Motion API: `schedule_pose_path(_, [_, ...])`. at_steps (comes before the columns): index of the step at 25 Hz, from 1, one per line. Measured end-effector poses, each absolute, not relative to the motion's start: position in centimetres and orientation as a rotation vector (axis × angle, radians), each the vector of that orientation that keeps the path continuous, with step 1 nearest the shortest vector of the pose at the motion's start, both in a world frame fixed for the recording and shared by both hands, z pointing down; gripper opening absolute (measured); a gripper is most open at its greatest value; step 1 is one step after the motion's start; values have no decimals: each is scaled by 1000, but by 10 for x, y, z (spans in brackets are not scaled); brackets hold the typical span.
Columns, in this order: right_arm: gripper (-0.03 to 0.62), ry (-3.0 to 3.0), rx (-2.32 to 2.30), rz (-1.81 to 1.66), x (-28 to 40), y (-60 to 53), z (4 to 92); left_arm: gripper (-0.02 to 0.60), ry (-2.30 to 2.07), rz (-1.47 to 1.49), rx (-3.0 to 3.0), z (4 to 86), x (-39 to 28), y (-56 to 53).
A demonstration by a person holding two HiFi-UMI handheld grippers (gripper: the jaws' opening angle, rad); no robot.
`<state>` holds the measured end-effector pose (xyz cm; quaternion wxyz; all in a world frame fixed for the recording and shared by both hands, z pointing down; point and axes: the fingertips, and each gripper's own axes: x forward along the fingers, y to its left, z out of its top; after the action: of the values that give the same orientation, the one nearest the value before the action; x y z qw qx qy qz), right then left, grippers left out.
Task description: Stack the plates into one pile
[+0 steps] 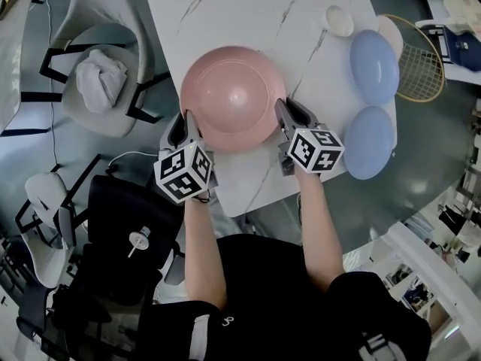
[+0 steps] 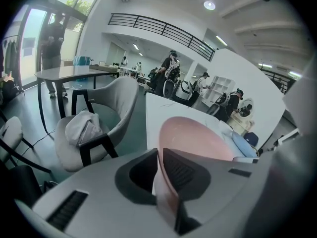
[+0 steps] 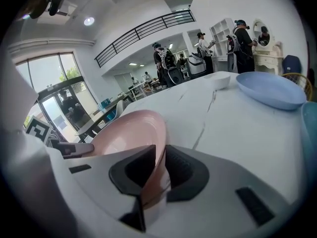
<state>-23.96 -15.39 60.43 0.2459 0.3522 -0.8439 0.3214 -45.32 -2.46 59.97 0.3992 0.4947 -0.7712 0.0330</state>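
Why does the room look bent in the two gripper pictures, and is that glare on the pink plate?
Left gripper view and right gripper view: wide lenses bend the balcony railing and blacken the corners; the pink plate rim blurs close up. Head view: a soft ceiling-light highlight sits on the plate, table edges bow slightly.

Both bare forearms reach forward, the left gripper [image 1: 188, 119] and right gripper [image 1: 282, 107] each with jaws clamped on the pink plate [image 1: 233, 89].

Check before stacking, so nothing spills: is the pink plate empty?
Empty: the pink plate shows only its bare inside in the head view.
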Motion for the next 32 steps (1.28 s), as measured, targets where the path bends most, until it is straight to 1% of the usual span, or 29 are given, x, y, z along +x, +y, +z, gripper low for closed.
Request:
schedule_pose_path(5, [57,-2265,962,916,-237,-150,602,43,-1959,60,1210,598,-449,-18])
schedule_pose_path(10, [51,-2332,964,972,-227,-149,588,41,-1997,3,1228,577,-440,-15])
schedule_pose_path(17, [49,-2390,938,1001,-211,-140,574,40,-2065,26,1212,556,-421,0])
schedule_pose_path(23, [49,-2423,926,1026,-179,-141,554,35,-2116,21,1211,528,-389,-2])
schedule_pose_path(32, [48,-2457,983,1018,-115,-160,534,35,-2117,18,1263,511,-328,-24])
